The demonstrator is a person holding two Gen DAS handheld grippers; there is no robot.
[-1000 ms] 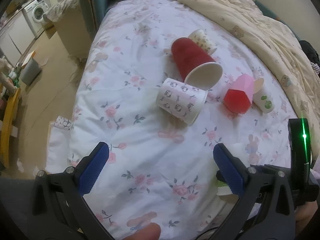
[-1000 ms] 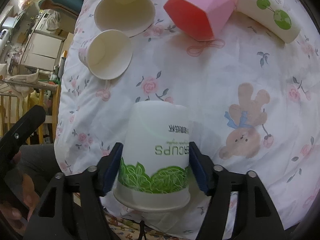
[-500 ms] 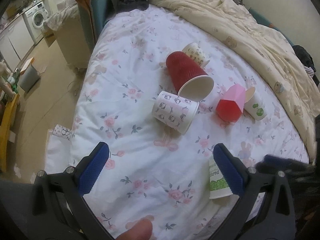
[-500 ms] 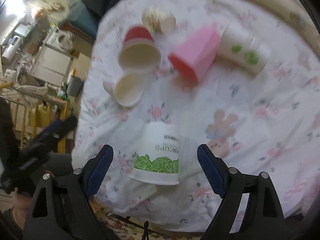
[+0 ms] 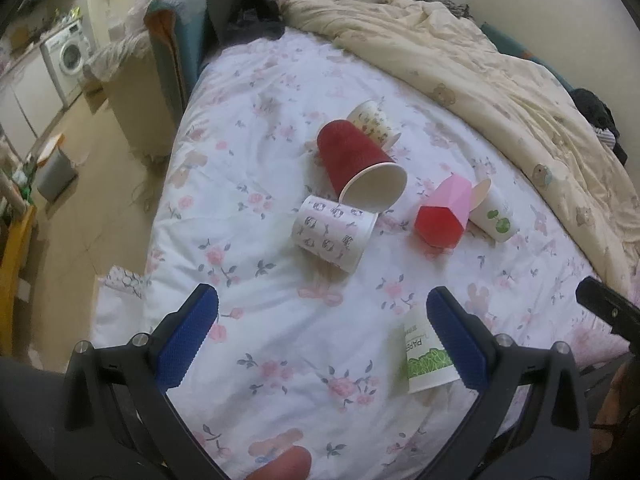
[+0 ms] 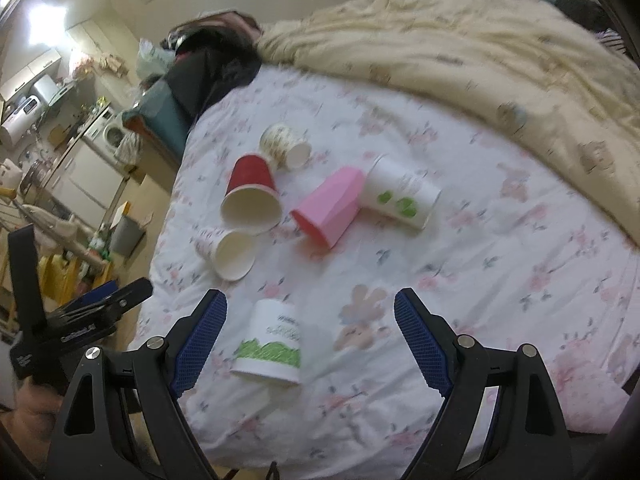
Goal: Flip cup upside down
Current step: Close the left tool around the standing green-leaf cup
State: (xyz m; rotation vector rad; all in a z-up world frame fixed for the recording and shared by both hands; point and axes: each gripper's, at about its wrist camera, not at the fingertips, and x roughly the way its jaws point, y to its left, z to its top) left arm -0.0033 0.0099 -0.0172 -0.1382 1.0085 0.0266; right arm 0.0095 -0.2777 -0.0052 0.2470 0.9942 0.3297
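A white paper cup with a green leaf band (image 6: 272,344) stands upside down on the floral bed sheet near the bed's front edge; it also shows in the left wrist view (image 5: 426,354), partly behind my left gripper's right finger. My right gripper (image 6: 310,338) is open and pulled back above it, touching nothing. My left gripper (image 5: 320,336) is open and empty over the sheet. Farther back lie a red cup (image 5: 356,164), a patterned white cup (image 5: 332,232), a pink faceted cup (image 5: 442,214), a green-dotted cup (image 5: 494,216) and a small printed cup (image 5: 372,120), all on their sides.
A cream duvet (image 5: 500,76) is bunched along the bed's back and right side. The bed's left edge (image 5: 160,216) drops to the floor, where a grey bin (image 5: 54,168) stands. A teal chair (image 5: 180,48) with dark clothes sits at the bed's far left corner.
My right gripper has opened and let go of the green-banded cup, then pulled back and up. The cup stays upside down on the sheet. My left gripper has risen slightly.
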